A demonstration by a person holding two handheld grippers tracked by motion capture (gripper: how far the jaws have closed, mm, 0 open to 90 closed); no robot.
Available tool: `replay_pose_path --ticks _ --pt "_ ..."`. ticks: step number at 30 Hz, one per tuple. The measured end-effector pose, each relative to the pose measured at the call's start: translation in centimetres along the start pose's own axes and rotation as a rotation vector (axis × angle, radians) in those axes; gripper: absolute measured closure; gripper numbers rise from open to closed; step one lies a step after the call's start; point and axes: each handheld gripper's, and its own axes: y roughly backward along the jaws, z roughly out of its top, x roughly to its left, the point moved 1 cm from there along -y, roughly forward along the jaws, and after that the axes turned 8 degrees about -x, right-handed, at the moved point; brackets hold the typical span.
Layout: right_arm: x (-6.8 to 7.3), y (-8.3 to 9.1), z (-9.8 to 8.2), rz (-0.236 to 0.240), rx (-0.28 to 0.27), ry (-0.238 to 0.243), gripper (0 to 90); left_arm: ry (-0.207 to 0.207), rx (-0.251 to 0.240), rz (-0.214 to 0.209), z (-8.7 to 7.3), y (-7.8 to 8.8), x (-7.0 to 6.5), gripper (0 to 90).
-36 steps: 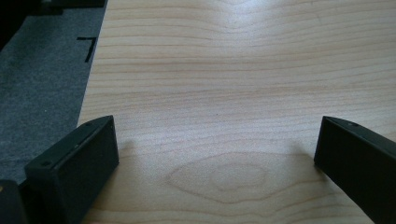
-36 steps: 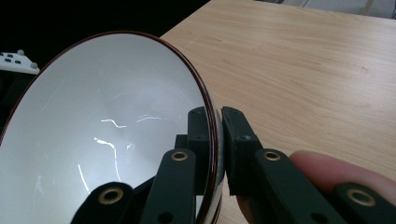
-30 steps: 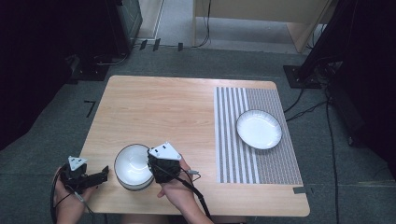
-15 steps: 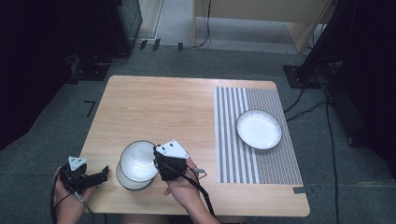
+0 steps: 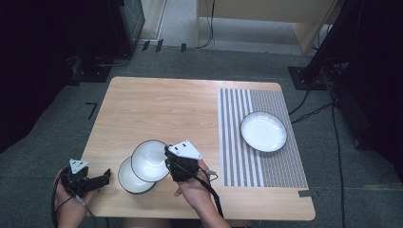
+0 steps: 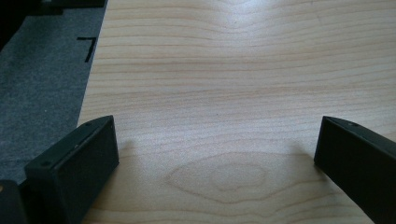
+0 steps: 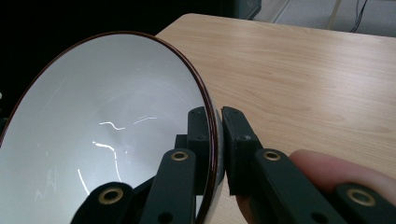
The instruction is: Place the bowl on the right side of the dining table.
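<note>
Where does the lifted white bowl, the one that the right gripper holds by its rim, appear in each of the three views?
High view: the lifted bowl is low and left of centre, overlapping a second bowl on the table, beside the right gripper.
Left gripper view: not in it; open jaws over bare wood.
Right gripper view: the bowl covers the left half, jaws clamped on its rim.
Shared landmark: the wooden table.

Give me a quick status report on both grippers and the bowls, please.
Right gripper shut on upper bowl's rim, bowl lifted. Left gripper open over bare table. Second bowl underneath. Plate on striped mat, nothing in the way.
</note>
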Motion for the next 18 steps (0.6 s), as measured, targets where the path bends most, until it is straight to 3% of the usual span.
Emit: replay_pose_path --ticks 18 --pt "-2.0 0.8 0.1 -0.022 -0.008 -0.018 84.2 -0.001 0.001 0.000 0.0 0.0 0.0 0.0"
